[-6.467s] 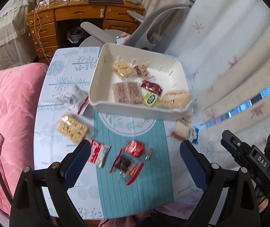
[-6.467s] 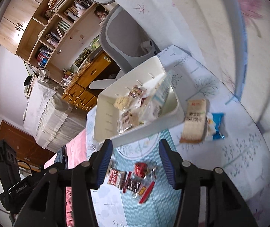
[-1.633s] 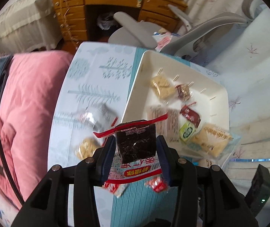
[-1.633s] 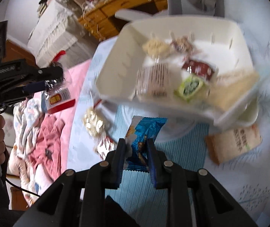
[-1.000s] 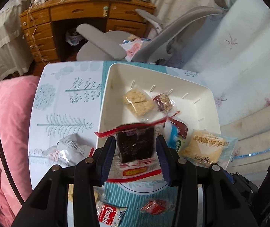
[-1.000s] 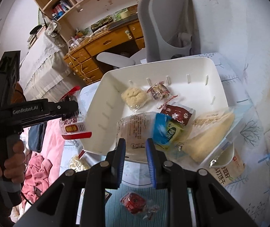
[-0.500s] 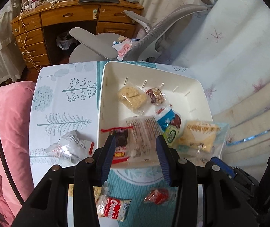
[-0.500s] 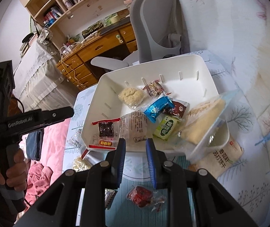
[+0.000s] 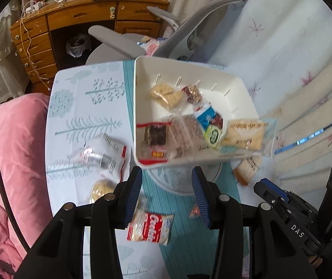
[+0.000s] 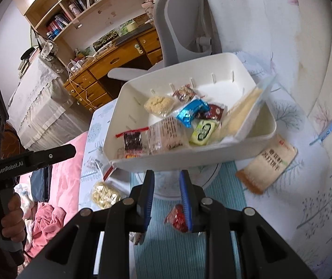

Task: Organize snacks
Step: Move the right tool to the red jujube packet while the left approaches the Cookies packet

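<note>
A white tray [image 9: 217,76] [image 10: 212,155] on the table holds several snacks, among them a dark brownie pack with a red strip [image 9: 155,136] [image 10: 132,140] and a blue pack [image 9: 206,116] [image 10: 190,112]. My left gripper [image 9: 167,189] is open and empty above the tray's near edge. My right gripper [image 10: 167,194] is open a little and empty, just in front of the tray. On the table lie a red-and-white cookie pack [image 9: 150,229], a red candy [image 10: 177,217], a clear pack [image 9: 98,154], a yellow cracker pack [image 10: 104,194] and a beige wafer pack [image 10: 268,164].
The table has a teal runner [image 9: 184,251] and a tree-pattern cloth [image 9: 84,107]. A pink quilt [image 9: 10,153] lies left. A grey office chair [image 9: 124,46] and a wooden desk [image 9: 84,16] stand beyond. The left gripper's handle [image 10: 26,160] shows at left in the right wrist view.
My left gripper let the brownie pack go into the tray and opened. My right gripper dropped the blue pack in the tray. Both have drawn back toward the table's near side.
</note>
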A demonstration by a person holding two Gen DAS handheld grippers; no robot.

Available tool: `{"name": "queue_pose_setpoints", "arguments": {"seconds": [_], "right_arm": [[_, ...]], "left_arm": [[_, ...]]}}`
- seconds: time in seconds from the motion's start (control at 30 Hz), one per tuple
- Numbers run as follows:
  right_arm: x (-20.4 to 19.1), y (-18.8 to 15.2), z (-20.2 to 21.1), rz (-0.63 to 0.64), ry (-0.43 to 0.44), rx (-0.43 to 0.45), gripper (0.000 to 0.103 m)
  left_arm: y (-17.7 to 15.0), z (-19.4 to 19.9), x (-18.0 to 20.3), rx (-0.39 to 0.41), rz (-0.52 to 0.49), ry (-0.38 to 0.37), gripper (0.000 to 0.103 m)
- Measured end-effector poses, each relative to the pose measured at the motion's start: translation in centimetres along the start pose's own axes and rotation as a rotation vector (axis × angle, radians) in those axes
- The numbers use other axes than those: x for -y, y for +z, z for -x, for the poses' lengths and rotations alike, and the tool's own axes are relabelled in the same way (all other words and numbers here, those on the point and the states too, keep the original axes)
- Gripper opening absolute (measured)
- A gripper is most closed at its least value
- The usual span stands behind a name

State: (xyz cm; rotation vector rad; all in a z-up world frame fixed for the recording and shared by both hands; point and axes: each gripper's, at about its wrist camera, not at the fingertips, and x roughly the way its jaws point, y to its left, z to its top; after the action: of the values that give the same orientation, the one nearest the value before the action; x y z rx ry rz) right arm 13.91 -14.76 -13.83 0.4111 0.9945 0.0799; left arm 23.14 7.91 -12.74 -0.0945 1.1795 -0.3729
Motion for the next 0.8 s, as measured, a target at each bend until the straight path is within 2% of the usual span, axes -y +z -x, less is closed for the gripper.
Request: {"name": "queue_pose_setpoints", "arguments": {"seconds": [0.23, 0.37, 0.5, 0.8], "right_arm": [[0.0, -1.7, -1.0, 0.009, 0.04, -0.049, 0.024], [0.0, -2.6, -1.5, 0.047, 0.04, -0.065, 0.035], [0.0, -3.4, -2.1, 0.082, 0.034, -0.084, 0.042], [-0.2, -5.7, -4.1, 0.223, 0.003, -0.131, 0.048]], "left_arm": [[-2.6, -0.8, -0.2, -0.052, 0.004, 0.004, 0.043], [-3.7, -1.8, -0.3, -0.095, 0.001, 0.009, 0.043], [-4.8, -3.1, -0.4, -0.14, 0.005, 0.008, 0.043], [-7.8, -6.6, -0.9, -0.266, 0.01, 0.015, 0.075]]}}
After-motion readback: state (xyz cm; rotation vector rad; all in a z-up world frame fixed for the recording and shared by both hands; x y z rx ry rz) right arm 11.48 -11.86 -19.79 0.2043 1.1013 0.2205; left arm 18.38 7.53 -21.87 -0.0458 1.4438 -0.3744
